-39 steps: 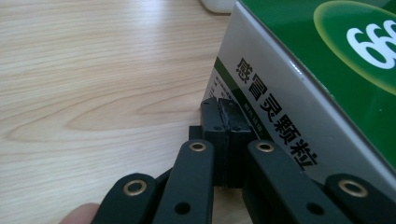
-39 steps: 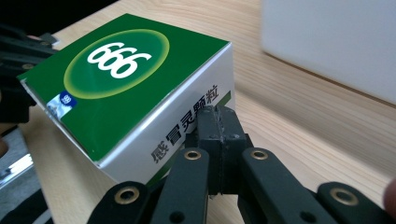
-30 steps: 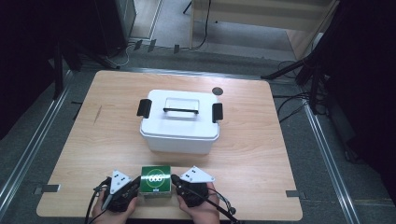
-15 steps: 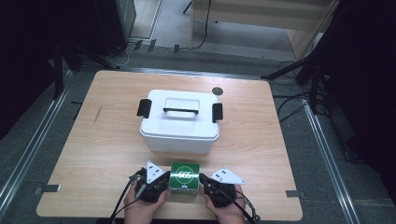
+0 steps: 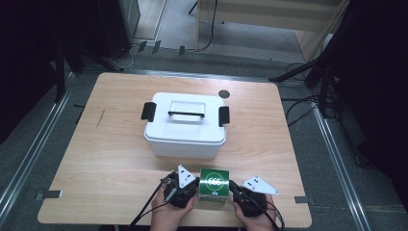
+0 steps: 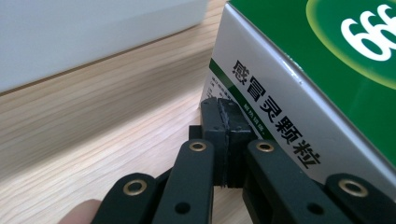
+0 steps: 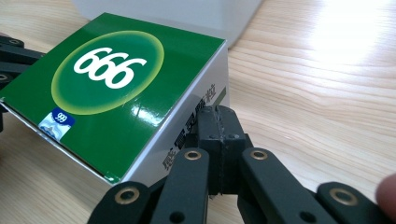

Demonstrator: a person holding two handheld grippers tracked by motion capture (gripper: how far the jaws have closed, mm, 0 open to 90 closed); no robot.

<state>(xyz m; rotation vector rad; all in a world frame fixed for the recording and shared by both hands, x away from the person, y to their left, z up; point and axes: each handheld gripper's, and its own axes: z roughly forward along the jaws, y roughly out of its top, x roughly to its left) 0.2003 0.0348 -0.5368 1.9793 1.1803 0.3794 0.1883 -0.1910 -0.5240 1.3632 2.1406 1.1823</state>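
Observation:
A green carton marked 666 [image 5: 214, 182] stands near the table's front edge, in front of a white lidded storage box [image 5: 185, 127] with black latches. My left gripper [image 5: 193, 191] is shut and its tips press the carton's left side. My right gripper [image 5: 235, 192] is shut too and presses the carton's right side. In the left gripper view the shut gripper [image 6: 226, 112] touches the carton [image 6: 336, 60] on its white printed side. In the right gripper view the shut gripper [image 7: 219, 119] leans against the carton [image 7: 107, 79]. Nothing sits between either pair of jaws.
The wooden table [image 5: 110, 144] has bare room left and right of the white box. A small dark round disc [image 5: 223, 94] lies behind the box. Metal rails [image 5: 29, 159] run along both sides of the table, and cables [image 5: 300, 108] trail on the floor at the right.
Both grippers and the green carton held between them have slid to the right along the front edge. The white box has not moved.

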